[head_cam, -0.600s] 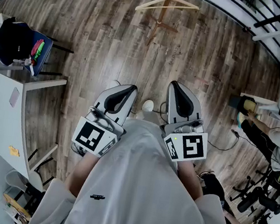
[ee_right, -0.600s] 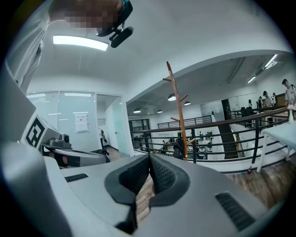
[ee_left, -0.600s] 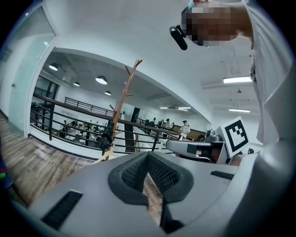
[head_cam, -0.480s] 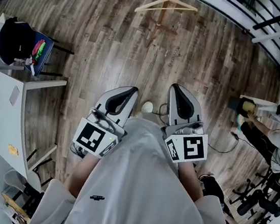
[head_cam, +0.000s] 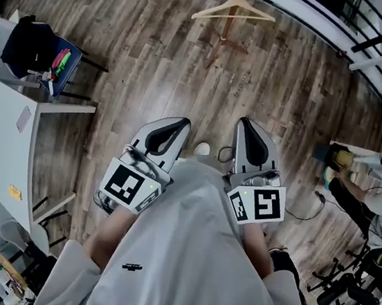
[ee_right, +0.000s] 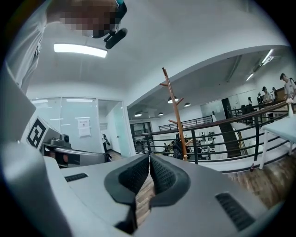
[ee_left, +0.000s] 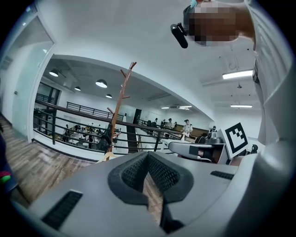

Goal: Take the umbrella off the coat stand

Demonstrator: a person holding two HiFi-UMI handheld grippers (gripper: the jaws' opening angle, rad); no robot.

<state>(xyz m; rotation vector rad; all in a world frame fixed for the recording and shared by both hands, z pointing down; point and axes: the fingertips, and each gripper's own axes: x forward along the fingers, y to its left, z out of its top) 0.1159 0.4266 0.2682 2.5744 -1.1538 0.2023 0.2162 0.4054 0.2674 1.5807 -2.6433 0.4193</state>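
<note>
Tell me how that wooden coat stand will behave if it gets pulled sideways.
The coat stand is a tall, thin pole with short pegs, so a pull near the top would probably tip it. It looks like rigid wood, unlikely to flex much. Its feet look short in the head view, so likely little steadiness.

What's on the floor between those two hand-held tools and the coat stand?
Nothing. In the head view, only bare wooden floor stretches from the left tool and right tool to the coat stand.
</note>
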